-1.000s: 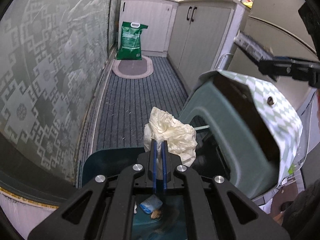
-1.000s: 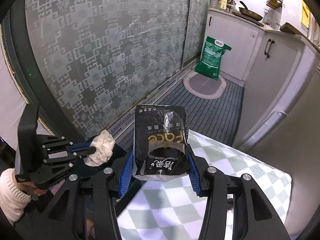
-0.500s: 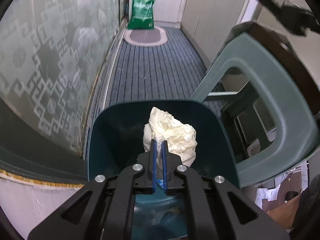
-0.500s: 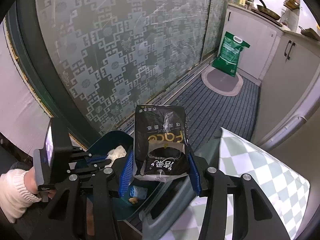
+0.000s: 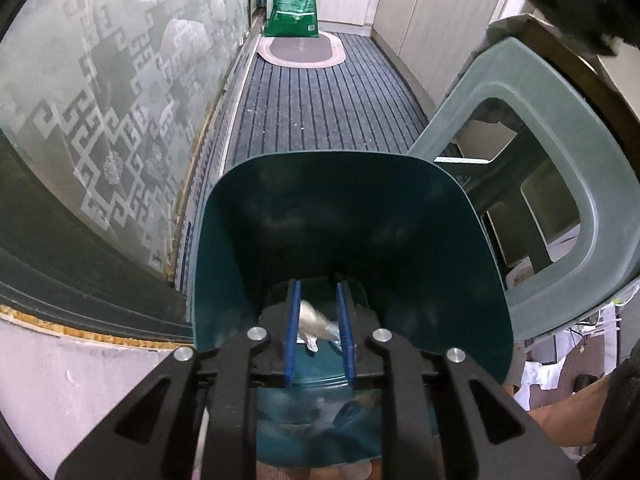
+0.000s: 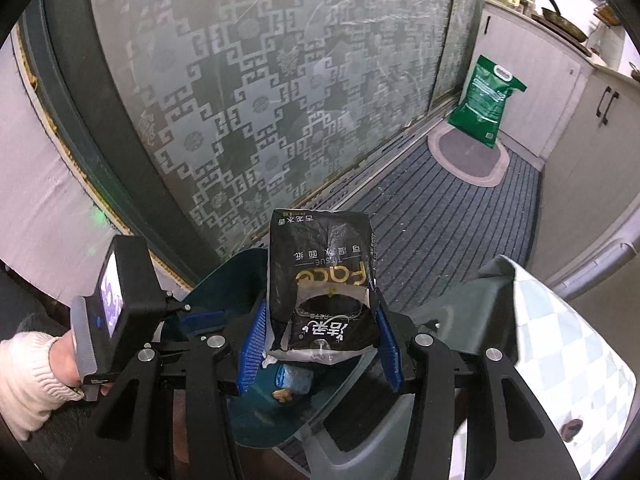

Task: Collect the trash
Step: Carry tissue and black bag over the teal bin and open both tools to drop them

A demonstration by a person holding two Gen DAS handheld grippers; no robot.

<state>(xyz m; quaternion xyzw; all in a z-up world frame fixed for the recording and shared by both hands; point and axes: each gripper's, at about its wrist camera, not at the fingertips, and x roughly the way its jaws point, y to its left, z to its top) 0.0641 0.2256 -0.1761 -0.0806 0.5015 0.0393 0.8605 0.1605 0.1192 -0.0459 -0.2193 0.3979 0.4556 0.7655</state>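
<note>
My left gripper (image 5: 318, 292) hangs over the mouth of a dark teal trash bin (image 5: 320, 216) with its jaws apart. A crumpled white tissue (image 5: 314, 322) is blurred between and below the fingers, inside the bin. My right gripper (image 6: 320, 320) is shut on a black tissue pack (image 6: 322, 280) and holds it above the same bin (image 6: 240, 280). In the right wrist view the left gripper (image 6: 200, 316) shows at the bin's left rim. Blue and brown scraps (image 6: 294, 380) lie at the bin's bottom.
A grey-green plastic stool (image 5: 532, 184) stands right beside the bin. A checked tablecloth (image 6: 560, 360) covers the table at right. A patterned glass sliding door (image 5: 100, 100) runs along the left. A green sack (image 5: 296, 0) and an oval mat (image 5: 300, 48) lie far down the striped carpet.
My left gripper moved down over the bin, opened and let go of the white tissue, which now drops into the bin. My right gripper moved over the bin with the black pack.
</note>
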